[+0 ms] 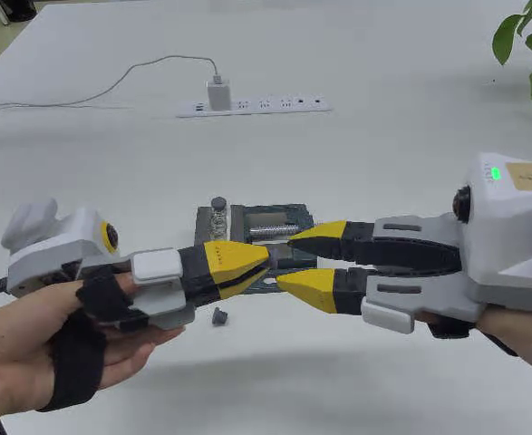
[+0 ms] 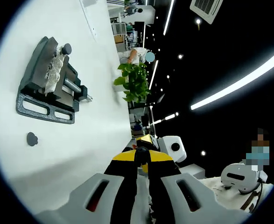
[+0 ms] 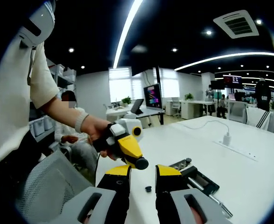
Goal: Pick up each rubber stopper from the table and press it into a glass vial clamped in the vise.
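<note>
Left gripper [image 1: 266, 258], pressed together, points at the spread right gripper [image 1: 288, 260]; a rubber stopper [image 1: 219, 316] lies on the worktop [image 1: 356, 154] near the vise [image 1: 267, 223].

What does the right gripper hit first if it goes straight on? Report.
Likely the left gripper, whose shut tip sits between the open jaws of the right gripper, though depth is unclear. The loose stopper lies lower, on the table.

— Where's the loose one?
— A dark grey rubber stopper [image 1: 219, 316] lies on the white table [image 1: 383, 362], just in front of the vise [image 1: 247, 216].
— And the glass vial [image 1: 217, 224]?
— Upright, clamped in the vise, already plugged.
</note>
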A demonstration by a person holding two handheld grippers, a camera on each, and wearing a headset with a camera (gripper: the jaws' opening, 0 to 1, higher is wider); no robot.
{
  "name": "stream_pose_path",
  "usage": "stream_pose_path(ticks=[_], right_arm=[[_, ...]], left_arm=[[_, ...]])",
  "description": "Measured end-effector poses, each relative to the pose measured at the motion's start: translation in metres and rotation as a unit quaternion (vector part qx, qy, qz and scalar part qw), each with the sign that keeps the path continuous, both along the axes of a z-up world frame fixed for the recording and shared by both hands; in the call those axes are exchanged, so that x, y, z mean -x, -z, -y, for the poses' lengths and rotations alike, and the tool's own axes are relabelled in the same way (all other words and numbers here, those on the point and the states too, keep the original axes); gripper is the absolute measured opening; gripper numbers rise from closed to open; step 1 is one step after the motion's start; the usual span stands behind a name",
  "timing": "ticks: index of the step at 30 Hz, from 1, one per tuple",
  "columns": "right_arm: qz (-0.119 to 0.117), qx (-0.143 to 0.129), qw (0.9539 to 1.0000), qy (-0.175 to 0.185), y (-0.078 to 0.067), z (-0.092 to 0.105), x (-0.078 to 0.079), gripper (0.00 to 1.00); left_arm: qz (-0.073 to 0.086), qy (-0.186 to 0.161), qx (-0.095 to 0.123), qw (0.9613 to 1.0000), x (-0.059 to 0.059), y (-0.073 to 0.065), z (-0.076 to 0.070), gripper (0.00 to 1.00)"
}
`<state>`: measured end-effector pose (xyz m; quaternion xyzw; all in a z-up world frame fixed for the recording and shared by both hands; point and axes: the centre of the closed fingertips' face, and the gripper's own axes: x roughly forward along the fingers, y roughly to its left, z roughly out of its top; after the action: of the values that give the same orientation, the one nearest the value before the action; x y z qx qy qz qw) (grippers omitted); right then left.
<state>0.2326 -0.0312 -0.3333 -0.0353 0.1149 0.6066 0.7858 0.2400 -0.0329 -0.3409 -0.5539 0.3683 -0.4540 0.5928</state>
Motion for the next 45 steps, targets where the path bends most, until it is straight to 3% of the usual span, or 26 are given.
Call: stream_pose_path(ticks=[16, 21, 30, 40, 45], right_arm=[[0.005, -0.008, 0.9999, -0.013, -0.003, -0.006, 0.004, 0.08], [0.0, -0.014, 0.9996, -0.025, -0.006, -0.006, 0.008, 0.07], [-0.032, -0.038, 0.997, -0.059, -0.014, -0.002, 0.019, 0.07], [-0.031, -0.03, 0.997, -0.064, -0.012, -0.004, 0.021, 0.06], [-0.032, -0.022, 0.9971, -0.066, -0.009, -0.005, 0.021, 0.05]], left_arm=[[-0.007, 0.0, 0.02, 0.9998, 0.003, -0.002, -0.001, 0.04], [-0.011, 0.013, 0.032, 0.9993, 0.007, -0.004, 0.0, 0.04], [-0.01, 0.042, 0.056, 0.9975, 0.019, -0.012, 0.002, 0.04], [-0.001, 0.042, 0.05, 0.9979, 0.021, -0.012, 0.001, 0.04], [0.015, 0.039, 0.039, 0.9984, 0.022, -0.009, 0.001, 0.05]])
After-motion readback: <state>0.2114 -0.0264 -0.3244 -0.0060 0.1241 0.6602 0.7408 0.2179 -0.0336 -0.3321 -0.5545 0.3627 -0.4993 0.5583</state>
